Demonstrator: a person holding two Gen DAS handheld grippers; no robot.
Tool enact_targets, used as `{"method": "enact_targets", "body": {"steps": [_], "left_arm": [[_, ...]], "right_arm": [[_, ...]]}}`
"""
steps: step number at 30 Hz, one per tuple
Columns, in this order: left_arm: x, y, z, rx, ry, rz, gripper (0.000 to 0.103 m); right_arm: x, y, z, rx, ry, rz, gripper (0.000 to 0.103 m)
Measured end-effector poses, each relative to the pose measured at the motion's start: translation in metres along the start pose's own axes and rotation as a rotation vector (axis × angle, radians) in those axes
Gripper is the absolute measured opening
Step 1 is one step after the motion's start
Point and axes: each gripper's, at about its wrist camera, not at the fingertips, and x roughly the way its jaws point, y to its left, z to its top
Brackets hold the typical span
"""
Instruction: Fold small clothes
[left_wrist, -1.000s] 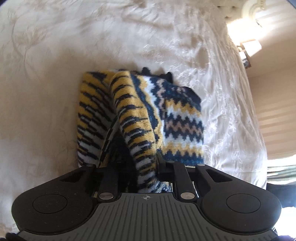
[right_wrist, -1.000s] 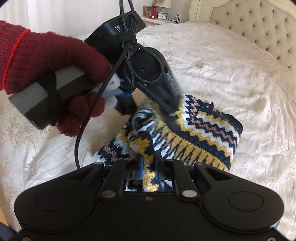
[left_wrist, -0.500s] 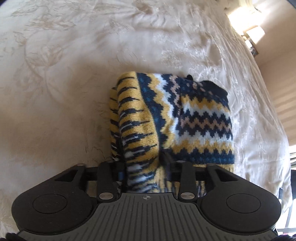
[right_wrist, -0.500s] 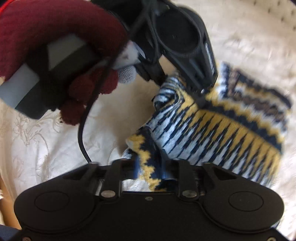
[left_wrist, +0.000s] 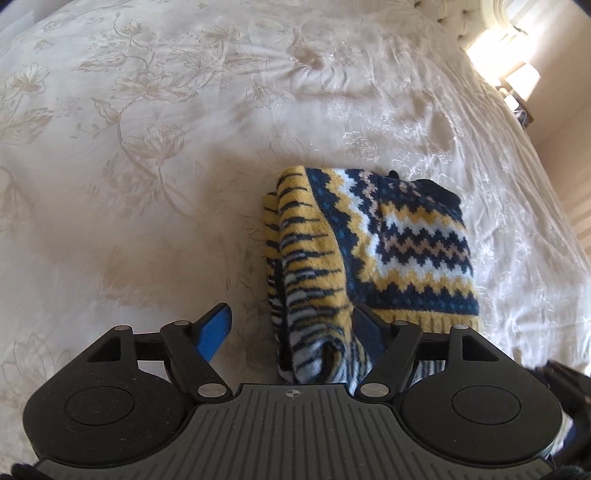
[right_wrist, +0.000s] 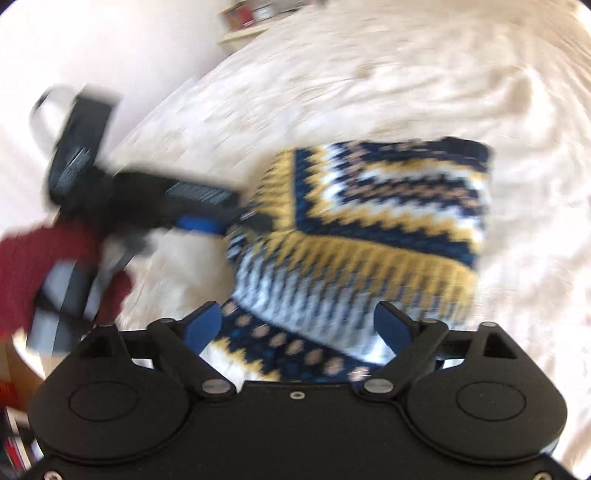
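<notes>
On the cream floral bedspread (left_wrist: 155, 155), a folded zigzag-knit sweater (left_wrist: 399, 243) lies released.
Both the left gripper (left_wrist: 291, 325) and right gripper (right_wrist: 299, 325), clamped on fuzzy wool a second ago, are opening, pads clear.

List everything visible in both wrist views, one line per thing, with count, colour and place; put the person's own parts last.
knit sweater: one, navy, yellow and white zigzag pattern, folded on the bed just ahead of both grippers.
bedspread: one, cream with a floral pattern, under the sweater.
nightstand: one, pale, beyond the bed's far edge, blurred; small items on it cannot be made out.
left gripper: one, black with blue pads, jaws opening, the sweater's near edge between them.
right gripper: one, black with blue pads, jaws opening over the sweater's near edge.
gloved hand: one, dark red knit glove, holding the left gripper's handle.
</notes>
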Motion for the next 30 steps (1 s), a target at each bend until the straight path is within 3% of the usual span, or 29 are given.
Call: {"method": "enact_targets", "body": {"steps": [9,17,24,30], "left_arm": [[0.007,0.001,-0.033,-0.103,0.08,-0.074,0.076],[0.031,-0.001,-0.051,-0.173,0.14,-0.118,0.076],[0.055,-0.006,-0.043,-0.182,0.172,-0.169,0.078],[0.073,-0.004,-0.037,-0.22,0.202,-0.247,0.097]], "right_arm": [[0.002,-0.063,0.023,0.204,0.011,-0.028,0.096],[0.023,-0.095,0.04,0.254,0.043,0.009,0.096],[0.055,-0.116,0.052,0.279,0.076,0.076,0.096],[0.086,-0.134,0.055,0.337,0.093,0.186,0.097]]}}
